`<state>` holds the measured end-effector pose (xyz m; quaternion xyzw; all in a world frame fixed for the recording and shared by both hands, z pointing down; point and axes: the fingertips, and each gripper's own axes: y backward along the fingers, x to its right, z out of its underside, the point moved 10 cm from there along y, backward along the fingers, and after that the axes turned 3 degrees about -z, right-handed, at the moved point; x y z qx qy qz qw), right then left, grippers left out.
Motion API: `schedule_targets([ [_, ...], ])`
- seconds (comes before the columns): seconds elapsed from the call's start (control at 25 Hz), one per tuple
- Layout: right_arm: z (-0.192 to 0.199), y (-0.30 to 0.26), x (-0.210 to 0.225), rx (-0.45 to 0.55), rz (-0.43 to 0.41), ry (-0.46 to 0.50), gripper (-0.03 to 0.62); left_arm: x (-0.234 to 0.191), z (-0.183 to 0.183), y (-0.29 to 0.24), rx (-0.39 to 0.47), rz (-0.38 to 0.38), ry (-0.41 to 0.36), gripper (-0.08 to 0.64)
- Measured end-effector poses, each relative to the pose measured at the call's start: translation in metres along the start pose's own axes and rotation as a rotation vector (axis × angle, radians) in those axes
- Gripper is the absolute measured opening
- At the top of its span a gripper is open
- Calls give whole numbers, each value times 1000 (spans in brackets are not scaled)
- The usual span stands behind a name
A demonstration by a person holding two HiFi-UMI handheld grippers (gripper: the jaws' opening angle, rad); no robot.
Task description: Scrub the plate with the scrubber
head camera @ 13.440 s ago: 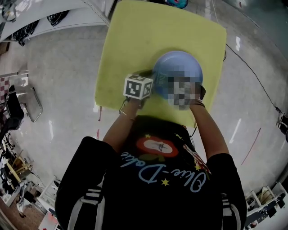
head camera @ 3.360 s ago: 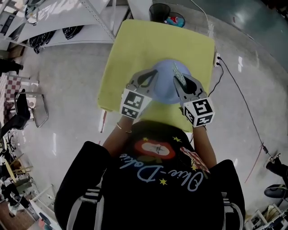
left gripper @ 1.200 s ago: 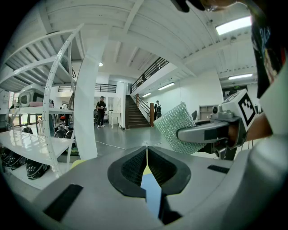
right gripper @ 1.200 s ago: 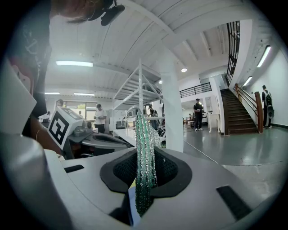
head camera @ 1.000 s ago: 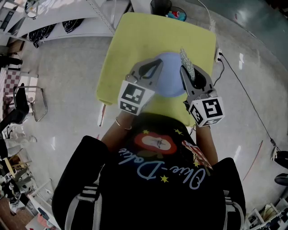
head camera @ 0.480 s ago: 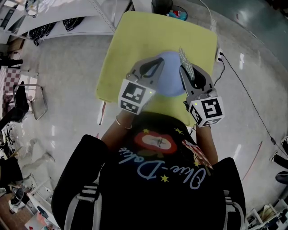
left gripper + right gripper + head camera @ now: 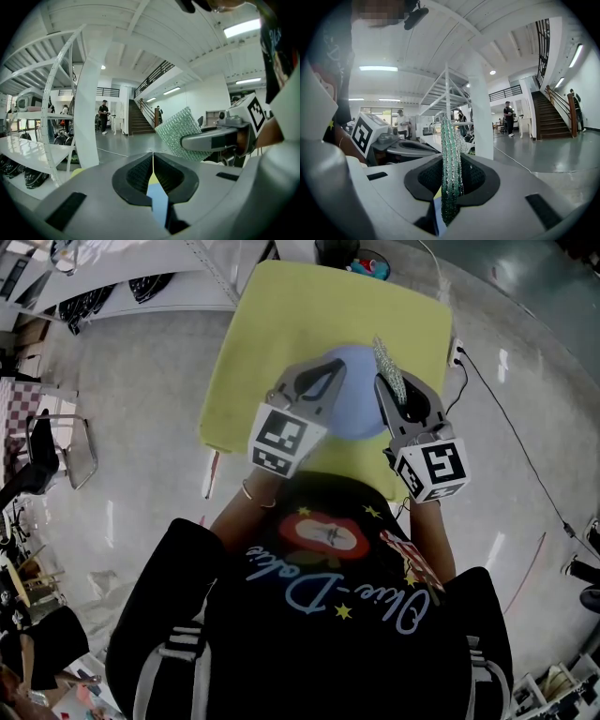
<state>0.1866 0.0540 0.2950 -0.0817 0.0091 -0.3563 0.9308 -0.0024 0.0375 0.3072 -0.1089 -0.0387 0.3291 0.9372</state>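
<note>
**Both tools at the plate, scrubber clamped in my right**

Biggest thing first: the yellow desk (image 7: 246,352) fills the middle of the head view, with pale floor all round it. On it, toward my side, is the blue plate (image 7: 356,407), and that is where both my hands are.

My left tool (image 7: 335,368) comes in at the plate's left rim. In the left gripper view its two pads meet in one thin line, closed with nothing showing between them. Through the slit behind the tips I see a strip of the plate's blue, with a bit of the desk's yellow above it.

My right tool (image 7: 382,382) is at the plate's right rim, and it is clamped on the scrubber (image 7: 388,364). In the right gripper view the green glittery mesh stands edge-on between the pads and sticks out past the tips. From the left gripper view the scrubber shows its flat face, tilted. Whether it touches the plate I can't tell.
</note>
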Motion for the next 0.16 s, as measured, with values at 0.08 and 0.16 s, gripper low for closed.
schedule_targets([
  [0.08, -1, 0, 1, 1, 0, 1, 58, 1, -1, -1, 2, 3, -1, 8],
  [0.16, -1, 1, 1, 3, -1, 3, 58, 2, -2, -2, 4, 4, -1, 8],
])
